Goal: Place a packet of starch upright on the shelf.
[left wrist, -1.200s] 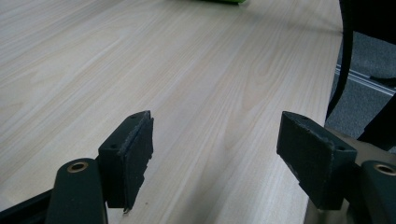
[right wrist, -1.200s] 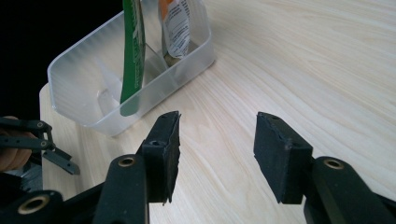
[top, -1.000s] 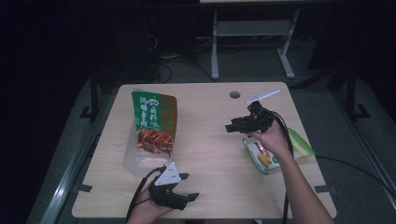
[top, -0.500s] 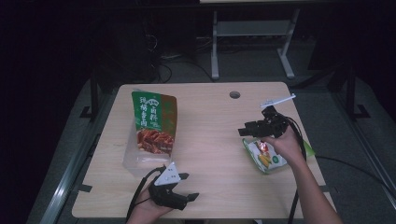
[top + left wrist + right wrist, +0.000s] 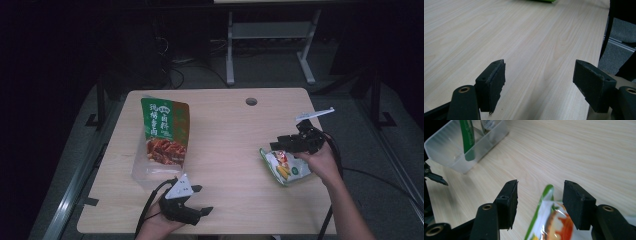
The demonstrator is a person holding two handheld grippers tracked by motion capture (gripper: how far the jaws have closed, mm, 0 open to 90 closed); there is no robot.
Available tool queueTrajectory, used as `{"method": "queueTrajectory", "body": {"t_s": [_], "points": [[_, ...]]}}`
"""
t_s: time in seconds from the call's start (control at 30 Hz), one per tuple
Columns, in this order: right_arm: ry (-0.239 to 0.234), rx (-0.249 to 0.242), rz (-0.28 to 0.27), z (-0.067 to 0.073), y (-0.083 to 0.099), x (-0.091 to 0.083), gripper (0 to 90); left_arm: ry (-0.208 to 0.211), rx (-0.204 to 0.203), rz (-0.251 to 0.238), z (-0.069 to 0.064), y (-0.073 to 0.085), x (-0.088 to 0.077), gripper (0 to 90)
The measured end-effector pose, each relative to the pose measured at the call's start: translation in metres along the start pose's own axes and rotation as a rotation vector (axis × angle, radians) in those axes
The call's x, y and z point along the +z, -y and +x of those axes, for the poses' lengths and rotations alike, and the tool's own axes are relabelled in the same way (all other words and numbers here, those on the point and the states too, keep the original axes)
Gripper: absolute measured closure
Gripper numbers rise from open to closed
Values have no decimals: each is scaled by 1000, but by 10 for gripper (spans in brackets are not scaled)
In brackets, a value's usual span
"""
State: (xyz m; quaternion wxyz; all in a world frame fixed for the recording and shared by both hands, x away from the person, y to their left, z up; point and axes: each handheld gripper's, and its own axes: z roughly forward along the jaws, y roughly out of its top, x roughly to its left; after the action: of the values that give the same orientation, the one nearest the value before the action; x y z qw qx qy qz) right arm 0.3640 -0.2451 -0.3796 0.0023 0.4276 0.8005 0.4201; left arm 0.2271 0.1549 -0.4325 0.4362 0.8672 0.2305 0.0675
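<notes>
Lying flat near the table's (image 5: 220, 125) right edge, your small snack pouch (image 5: 285, 167) has a green border, a white face and an orange-yellow food print with a glossy clear film; in the right gripper view its green top edge (image 5: 541, 205) points up between the two black jaws, and neither pad touches it. Your right gripper (image 5: 280, 146) hovers at the pouch's far end, jaws apart and just widened further, nothing clamped. Against the earlier frames, that hand has slid from nearer the table's middle out toward the right edge and now sits over the pouch; the pouch itself hasn't shifted. Your left gripper (image 5: 200, 200) rests at the near edge, jaws wide apart with bare wood between them, same spot as before. Left of centre, the big green meat-snack bag (image 5: 164, 131) stands in the clear plastic bin (image 5: 145, 172), well apart from the pouch, unchanged.
</notes>
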Motion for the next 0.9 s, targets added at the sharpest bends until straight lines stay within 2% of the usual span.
{"method": "queueTrajectory", "body": {"t_s": [0.57,0.9], "points": [[87,106,-8,-30,51,-32,447,3,-2,8,-1,0,3,256],[142,160,1,-38,83,-49,447,4,0,12,-2,0,4,256]]}}
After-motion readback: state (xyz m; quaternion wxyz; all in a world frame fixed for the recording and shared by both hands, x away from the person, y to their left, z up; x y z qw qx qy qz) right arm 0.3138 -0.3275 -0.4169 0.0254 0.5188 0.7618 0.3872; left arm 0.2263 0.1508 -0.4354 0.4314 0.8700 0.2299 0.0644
